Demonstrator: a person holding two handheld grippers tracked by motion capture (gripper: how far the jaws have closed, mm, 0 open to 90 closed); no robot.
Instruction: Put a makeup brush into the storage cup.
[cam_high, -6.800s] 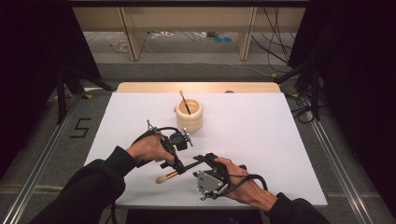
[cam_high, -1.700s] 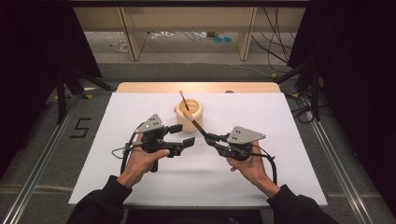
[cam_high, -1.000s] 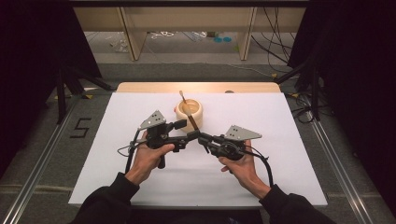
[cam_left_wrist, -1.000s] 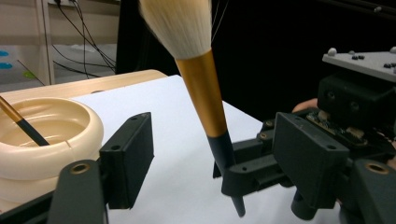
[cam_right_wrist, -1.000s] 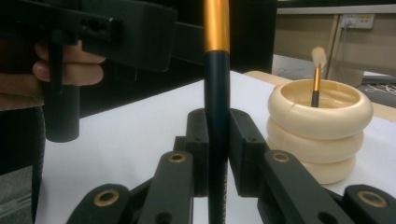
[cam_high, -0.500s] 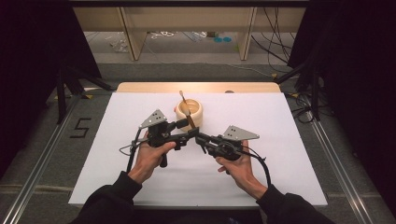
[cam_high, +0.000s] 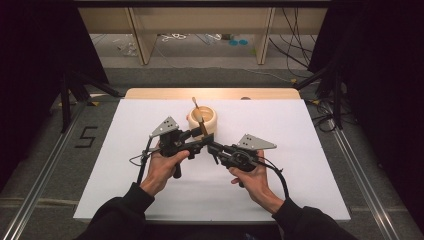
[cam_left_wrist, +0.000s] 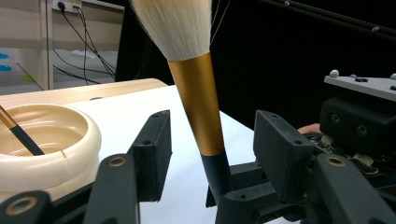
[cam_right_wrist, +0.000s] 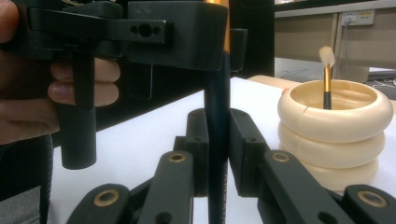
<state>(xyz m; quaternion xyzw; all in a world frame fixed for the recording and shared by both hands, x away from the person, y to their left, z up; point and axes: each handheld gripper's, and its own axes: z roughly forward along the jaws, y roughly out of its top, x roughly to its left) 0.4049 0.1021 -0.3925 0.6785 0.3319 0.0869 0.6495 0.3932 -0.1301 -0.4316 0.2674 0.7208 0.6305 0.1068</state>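
Two brushes (cam_left_wrist: 198, 93), one holder (cam_high: 202, 121), two grippers (cam_high: 200, 145)

Lab: black curtains (cam_high: 40, 60), floor rails (cam_high: 35, 200), cables (cam_high: 295, 40)

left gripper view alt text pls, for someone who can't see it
A makeup brush with a gold ferrule and white bristles stands upright between the left gripper's two black jaws, which have just been closing and do not yet touch it. A cream ringed holder with another brush sits at left.

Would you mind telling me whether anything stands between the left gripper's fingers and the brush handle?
Nothing visible does: the brush, clamped by the right gripper, stands in open air between the closing left gripper's fingers.
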